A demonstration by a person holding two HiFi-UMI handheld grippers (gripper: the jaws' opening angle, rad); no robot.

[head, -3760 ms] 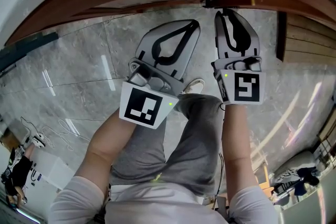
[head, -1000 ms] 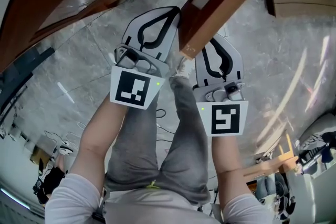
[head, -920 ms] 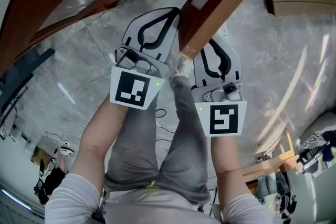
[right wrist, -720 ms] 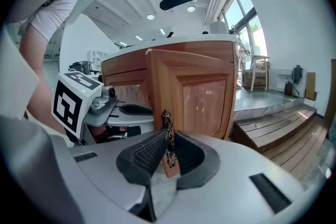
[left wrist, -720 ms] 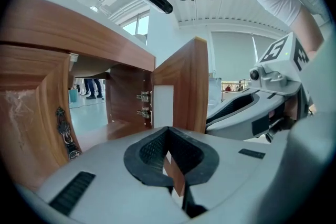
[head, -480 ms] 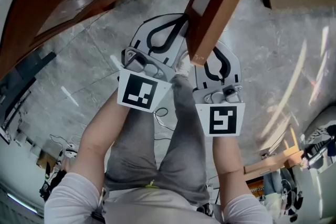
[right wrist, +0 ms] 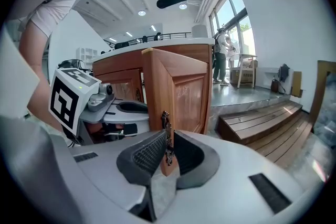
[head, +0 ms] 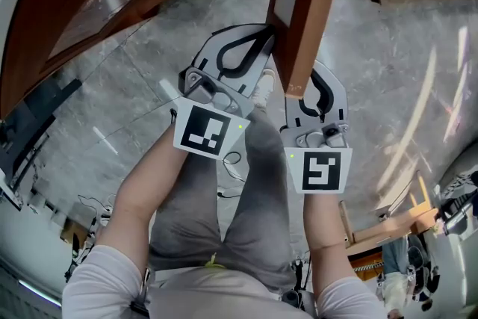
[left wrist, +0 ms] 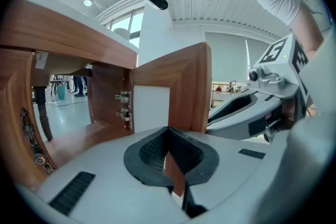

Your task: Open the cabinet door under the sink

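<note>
The brown wooden cabinet door stands swung out from the cabinet, between my two grippers. In the right gripper view its panelled front is close, and its small metal handle hangs between my pads. My right gripper is shut on that handle; in the head view this right gripper sits at the door's lower corner. My left gripper is on the door's inner side, shut with nothing in it. In its own view my left gripper faces the door's edge and the hinges.
The open cabinet bay lies left of the door, beside a neighbouring door with an ornate handle. Wooden steps lie to the right. The person's legs are below the grippers on a grey marble floor. People stand far off.
The door, closed 3.8 s ago, has swung open. In the last second it turned further out toward me with the right gripper; the left gripper shifted slightly right.
</note>
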